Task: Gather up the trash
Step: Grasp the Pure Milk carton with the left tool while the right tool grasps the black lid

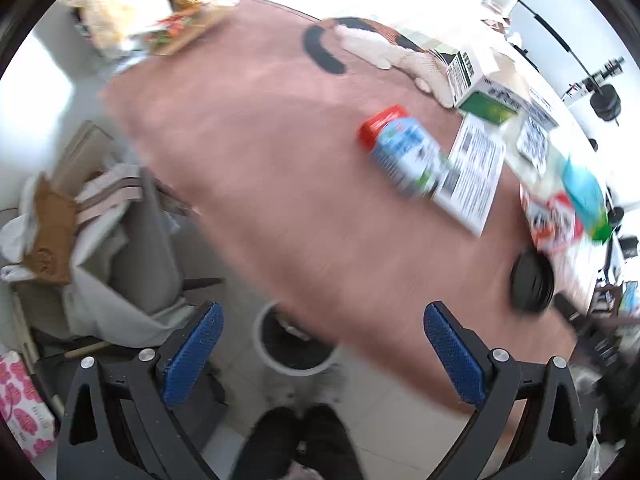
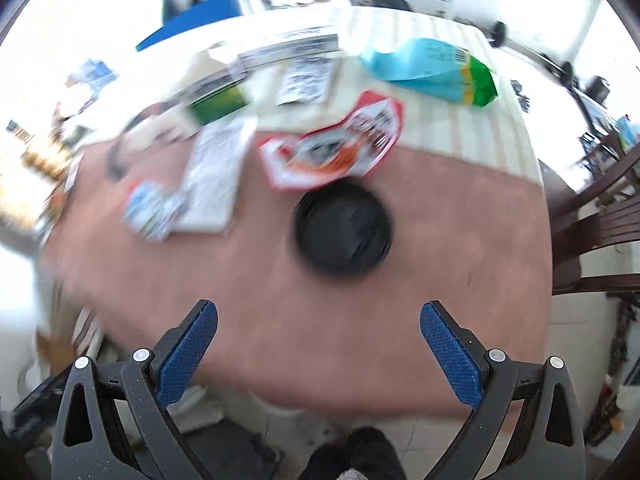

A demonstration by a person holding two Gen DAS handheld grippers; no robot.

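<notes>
While both grippers, left gripper (image 1: pixel 322 354) and right gripper (image 2: pixel 318 354), are hovering wide open and empty, wrappers (image 2: pixel 334 148) are lying at twelve o'clock on the table (image 2: pixel 440 248), awaiting the bin (image 1: pixel 294 346).

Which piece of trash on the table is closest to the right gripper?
The round black lid. It lies straight ahead of the right gripper, while the red wrapper, the white box and the blue-green bag sit farther back.
</notes>
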